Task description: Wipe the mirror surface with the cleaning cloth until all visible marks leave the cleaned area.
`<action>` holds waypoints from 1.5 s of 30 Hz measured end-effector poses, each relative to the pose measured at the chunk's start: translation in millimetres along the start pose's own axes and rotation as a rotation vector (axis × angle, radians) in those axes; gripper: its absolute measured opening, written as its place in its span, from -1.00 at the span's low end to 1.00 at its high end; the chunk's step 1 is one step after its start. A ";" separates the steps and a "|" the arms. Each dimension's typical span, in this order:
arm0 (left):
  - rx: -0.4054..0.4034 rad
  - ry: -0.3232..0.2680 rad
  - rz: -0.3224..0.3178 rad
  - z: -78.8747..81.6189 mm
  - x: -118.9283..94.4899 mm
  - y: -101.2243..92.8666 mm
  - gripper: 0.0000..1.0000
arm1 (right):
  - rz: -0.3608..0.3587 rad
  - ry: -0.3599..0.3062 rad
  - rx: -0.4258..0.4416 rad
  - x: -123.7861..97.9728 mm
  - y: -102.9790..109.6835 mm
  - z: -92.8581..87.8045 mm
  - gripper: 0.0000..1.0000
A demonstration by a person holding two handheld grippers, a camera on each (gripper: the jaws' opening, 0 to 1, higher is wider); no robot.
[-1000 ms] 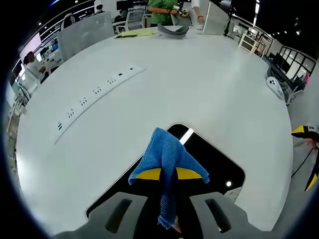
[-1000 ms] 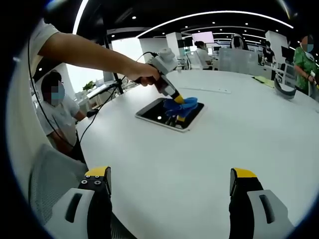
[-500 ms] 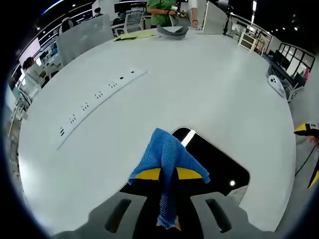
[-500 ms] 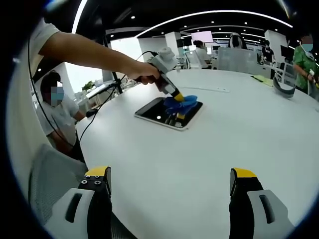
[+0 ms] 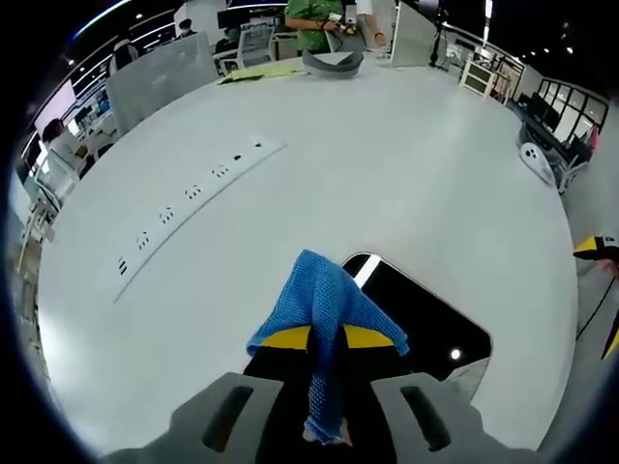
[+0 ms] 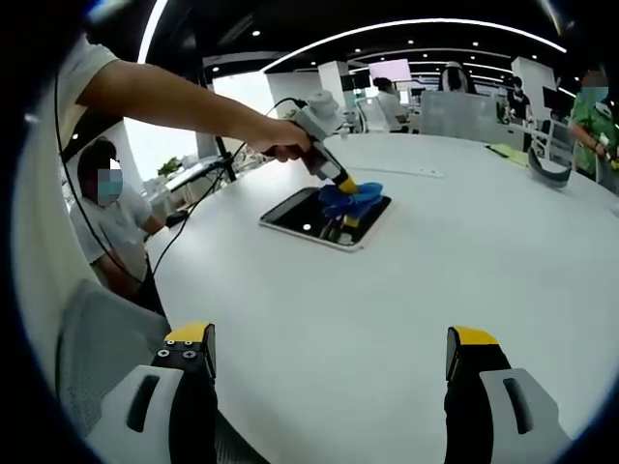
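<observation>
Across both views spreads a broad, round-edged white surface [image 5: 406, 184], smooth and matte, with a long flush strip of power sockets [image 5: 193, 190] toward its far left. On it, in the right gripper view, lies the flat rectangular dark mirror [image 6: 319, 218] with rounded corners, glossy, reflecting small ceiling lights; any marks on it are too small to make out. In the left gripper view its near part is hidden behind the cloth and jaws. The left gripper [image 6: 345, 200], held by a person's hand [image 6: 276, 147], clamps the blue knitted cleaning cloth [image 5: 324, 314], bunched and draped over its yellow-tipped jaws, pressed onto the mirror's far end. The right gripper [image 6: 329, 358] hovers well apart, jaws spread wide, holding nothing.
</observation>
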State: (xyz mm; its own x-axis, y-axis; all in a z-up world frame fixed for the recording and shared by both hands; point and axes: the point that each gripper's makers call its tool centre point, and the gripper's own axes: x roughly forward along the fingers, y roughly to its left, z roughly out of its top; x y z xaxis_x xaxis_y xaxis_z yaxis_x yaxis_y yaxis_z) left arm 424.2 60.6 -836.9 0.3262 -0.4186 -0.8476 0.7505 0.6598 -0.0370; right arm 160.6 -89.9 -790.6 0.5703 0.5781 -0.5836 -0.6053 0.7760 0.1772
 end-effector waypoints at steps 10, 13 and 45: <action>0.025 -0.009 0.007 0.0 -1.4 1.9 -0.73 | 0.002 -0.006 -0.004 1.8 1.0 4.4 0.98; 0.033 -0.011 0.007 -0.2 -1.5 2.2 -0.72 | 0.001 -0.005 -0.005 1.4 0.8 4.6 0.98; -0.020 -0.014 0.005 4.4 2.8 -14.2 -0.78 | -0.003 -0.011 0.000 -5.7 2.0 0.5 0.98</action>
State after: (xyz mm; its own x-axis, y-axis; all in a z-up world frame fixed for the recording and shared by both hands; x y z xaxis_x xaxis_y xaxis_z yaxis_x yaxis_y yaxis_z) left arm 417.0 47.3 -836.4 0.3382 -0.4235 -0.8404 0.7374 0.6741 -0.0429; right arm 156.3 -91.5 -786.4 0.5780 0.5785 -0.5755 -0.6036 0.7777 0.1755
